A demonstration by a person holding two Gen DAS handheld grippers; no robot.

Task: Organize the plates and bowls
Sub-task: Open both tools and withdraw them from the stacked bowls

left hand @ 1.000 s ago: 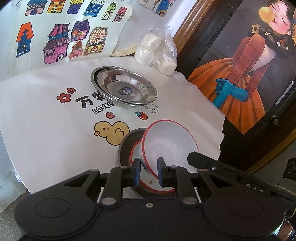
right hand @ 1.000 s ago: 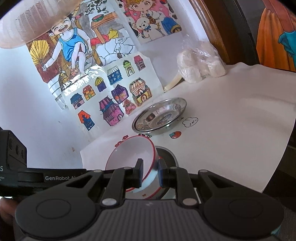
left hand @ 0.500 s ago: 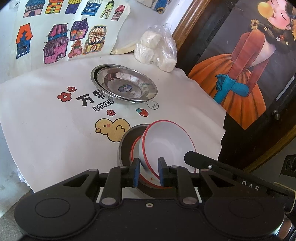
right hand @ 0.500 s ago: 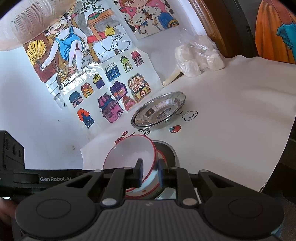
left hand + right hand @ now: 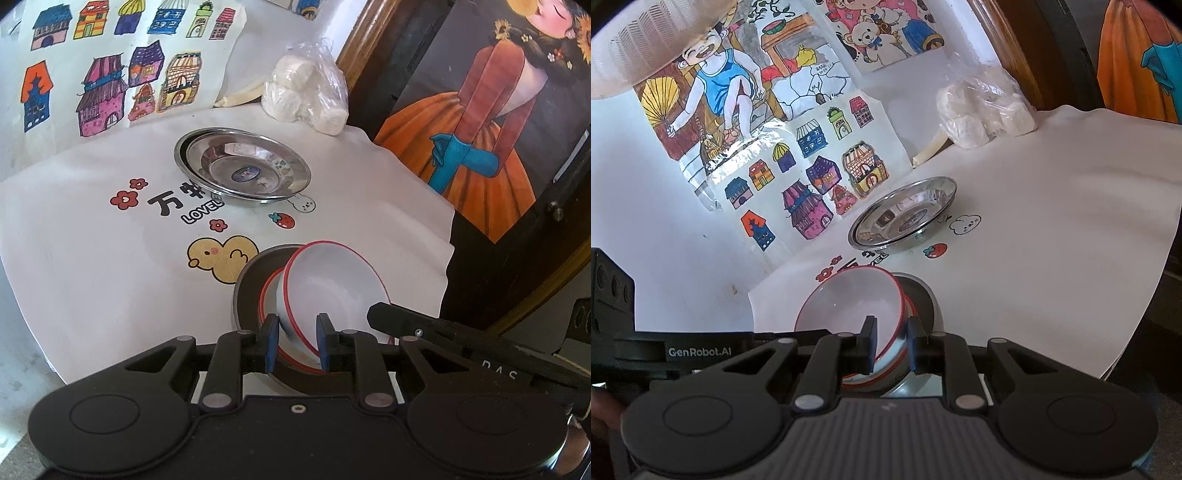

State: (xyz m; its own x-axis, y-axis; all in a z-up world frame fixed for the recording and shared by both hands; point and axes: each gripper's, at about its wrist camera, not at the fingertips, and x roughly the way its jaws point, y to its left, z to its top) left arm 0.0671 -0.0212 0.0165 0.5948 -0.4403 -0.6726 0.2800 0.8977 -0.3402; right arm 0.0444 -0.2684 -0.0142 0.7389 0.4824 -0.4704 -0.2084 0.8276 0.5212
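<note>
Bowls sit in the lower middle of both views: a white bowl (image 5: 332,288) with a red rim, tilted, rests in a second red-rimmed bowl (image 5: 266,295), and both sit inside a grey bowl (image 5: 245,291). The left gripper (image 5: 294,341) straddles the rim of the tilted bowl, and the right gripper (image 5: 891,345) does the same on the other side; whether their pads really press the rim, I cannot tell. I think the bowl may slip or clatter down, because it leans and its smooth rim gives little hold. The stack is also near the table edge. Steel plates (image 5: 243,168), nested, lie higher in the frame on a white cloth (image 5: 92,258) with a duck print. A bag (image 5: 306,99) lies near the wall with drawings (image 5: 820,166).
</note>
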